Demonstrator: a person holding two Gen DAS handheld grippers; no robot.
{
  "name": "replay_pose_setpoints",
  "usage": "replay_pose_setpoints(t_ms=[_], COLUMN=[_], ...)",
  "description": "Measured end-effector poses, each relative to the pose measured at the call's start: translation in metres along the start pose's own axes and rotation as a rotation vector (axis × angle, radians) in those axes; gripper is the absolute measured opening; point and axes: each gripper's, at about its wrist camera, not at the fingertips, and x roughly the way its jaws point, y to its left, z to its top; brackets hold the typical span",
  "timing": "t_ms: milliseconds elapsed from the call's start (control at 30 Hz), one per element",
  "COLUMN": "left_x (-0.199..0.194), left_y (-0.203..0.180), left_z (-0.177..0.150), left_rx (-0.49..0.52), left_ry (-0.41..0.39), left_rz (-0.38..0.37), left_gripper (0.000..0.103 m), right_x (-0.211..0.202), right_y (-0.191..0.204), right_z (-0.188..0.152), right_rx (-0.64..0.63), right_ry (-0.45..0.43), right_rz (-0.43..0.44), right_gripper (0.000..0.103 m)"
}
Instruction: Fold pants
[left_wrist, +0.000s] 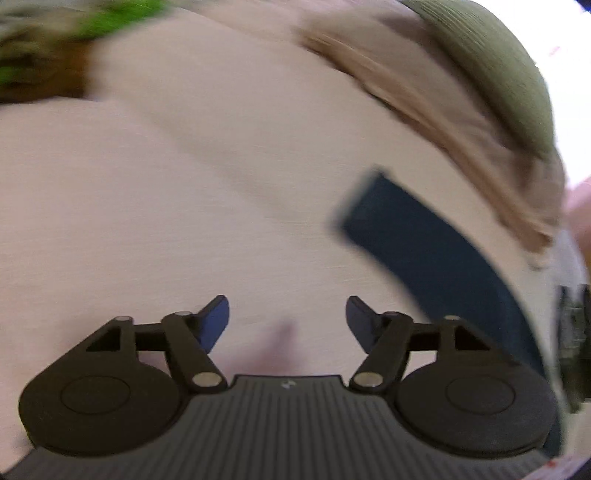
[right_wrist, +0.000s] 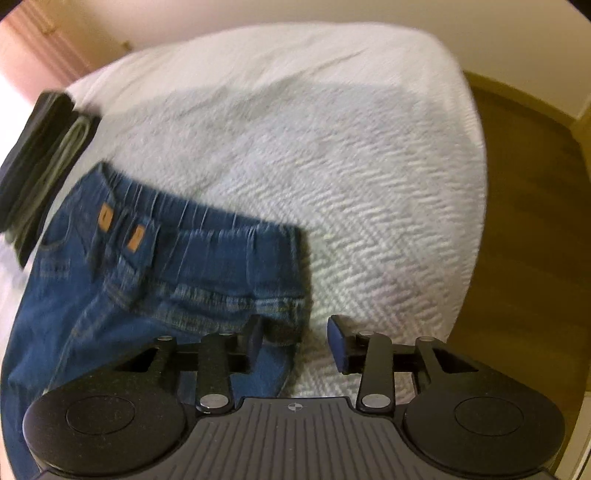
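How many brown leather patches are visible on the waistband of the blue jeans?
2. One patch sits nearer the dark folded pile; the other patch lies beside it on the jeans. More may be hidden.

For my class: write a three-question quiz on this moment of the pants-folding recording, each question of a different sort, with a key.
1. True or false: the right gripper is clamped on the jeans.
2. What lies beside the jeans' waistband on the white bedspread? A) a dark folded stack B) a pillow C) a shoe
3. Fill in: between the left gripper fingers there is only ____.

Key
1. False; its jaws stand apart, over the edge of the jeans.
2. A, the dark folded stack.
3. Bedspread.
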Motion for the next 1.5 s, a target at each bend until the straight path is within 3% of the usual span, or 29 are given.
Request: replay_pose_setpoints(t_ms=[100,200,233,300,367,500,567,600,633,733,800,900,1000,1067,1167,1300,1500], left_x=[0.062,0.114,0.122,0.125,0.118,0.074,0.066,0.072,0.085,0.144,0.142,0.119,0.084,0.050,0.004,-0.040,-0.062], left_y=[-0.040,-0.056,-0.058,-0.071,-0.078,-0.099,-0.097,-0.094,-0.092,-0.086,-0.079,-0.071,-0.077,-0.088,-0.117,-0.155,-0.184], left_z=[0.017,0.030,0.034,0.045,0.060,0.084,0.092,0.092,0.090,0.066,0.058,0.057,0.048,0.034,-0.010,-0.094,-0.203], left_rx=[0.020,0.008,-0.010,0.040,0.102,0.261,0.330,0.367,0.402,0.510,0.443,0.264,0.199,0.167,0.153,0.108,-0.035], left_ry=[0.013,0.018,0.005,-0.064,-0.100,-0.283,-0.348,-0.342,-0.306,-0.136,-0.174,-0.171,-0.154,-0.144,-0.112,-0.076,0.008], left_rz=[-0.033,0.030,0.049,0.100,0.050,-0.069,-0.056,-0.035,0.000,0.300,0.330,0.312,0.321,0.263,0.175,0.095,0.037], left_gripper=[0.072,0.070,0.056,0.008,0.006,0.007,0.008,0.009,0.013,0.023,0.023,0.039,0.039,0.039,0.045,0.054,0.054], right_x=[-0.008,-0.013,-0.014,-0.015,-0.015,-0.017,-0.019,-0.020,-0.021,-0.015,-0.009,0.001,0.020,0.044,0.085,0.132,0.179], right_y=[-0.001,-0.002,-0.002,0.000,0.003,0.015,0.023,0.026,0.032,0.047,0.059,0.080,0.101,0.118,0.139,0.167,0.187], right_z=[0.000,0.001,0.000,0.000,0.000,0.005,0.012,0.015,0.019,0.032,0.042,0.065,0.092,0.113,0.143,0.174,0.214], right_rx=[0.028,0.056,0.062,0.067,0.066,0.020,-0.013,-0.029,-0.054,-0.127,-0.169,-0.251,-0.339,-0.393,-0.453,-0.539,-0.565], right_ry=[-0.026,-0.045,-0.051,-0.063,-0.073,-0.095,-0.126,-0.145,-0.164,-0.167,-0.154,-0.134,-0.092,-0.031,0.079,0.213,0.360], right_rz=[-0.021,-0.030,-0.035,-0.047,-0.056,-0.063,-0.062,-0.059,-0.048,0.018,0.072,0.186,0.342,0.444,0.589,0.699,0.827], right_gripper=[0.039,0.040,0.040,0.041,0.041,0.041,0.041,0.041,0.041,0.041,0.041,0.041,0.041,0.041,0.041,0.041,0.040])
